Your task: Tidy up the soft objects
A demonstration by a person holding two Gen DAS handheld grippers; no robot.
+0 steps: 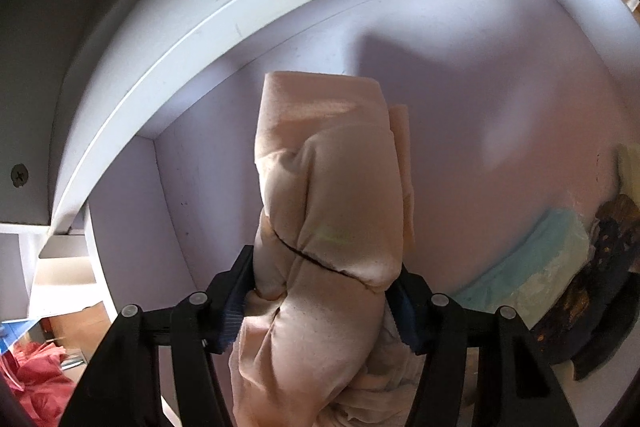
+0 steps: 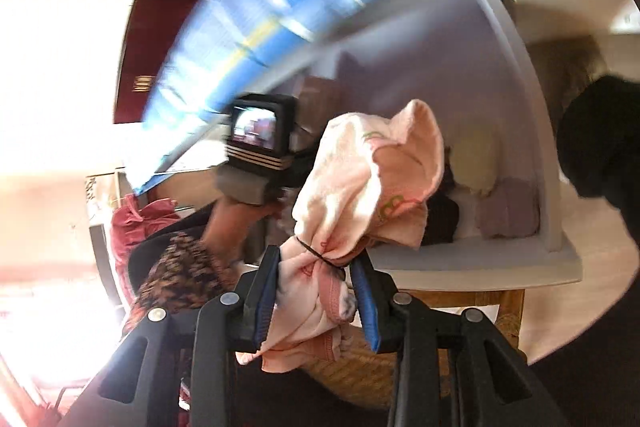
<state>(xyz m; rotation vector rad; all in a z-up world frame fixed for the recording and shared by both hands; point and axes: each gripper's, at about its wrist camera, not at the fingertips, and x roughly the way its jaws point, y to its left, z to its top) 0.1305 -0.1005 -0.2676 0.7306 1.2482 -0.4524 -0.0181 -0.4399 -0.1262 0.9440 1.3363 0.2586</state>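
My left gripper [image 1: 324,267] is shut on a beige cloth bundle [image 1: 332,187] tied with a thin black band. It points down into a white shelf compartment [image 1: 480,87], and the bundle's far end stands near the back wall. My right gripper [image 2: 316,259] is shut on a pale pink cloth bundle [image 2: 360,179], also tied with a black band, which it holds in the air in front of the shelf unit [image 2: 472,263]. The right wrist view is blurred. In it a hand [image 2: 236,215] with a patterned sleeve holds the left gripper's body [image 2: 256,139] at the shelf.
A light-blue folded cloth [image 1: 532,259] and a dark patterned cloth [image 1: 600,287] lie at the compartment's right. A shelf board [image 1: 200,39] runs overhead. Red fabric [image 1: 36,387] lies low on the left. A woven basket [image 2: 352,375] sits under my right gripper, and a blue sheet [image 2: 260,7] hangs above.
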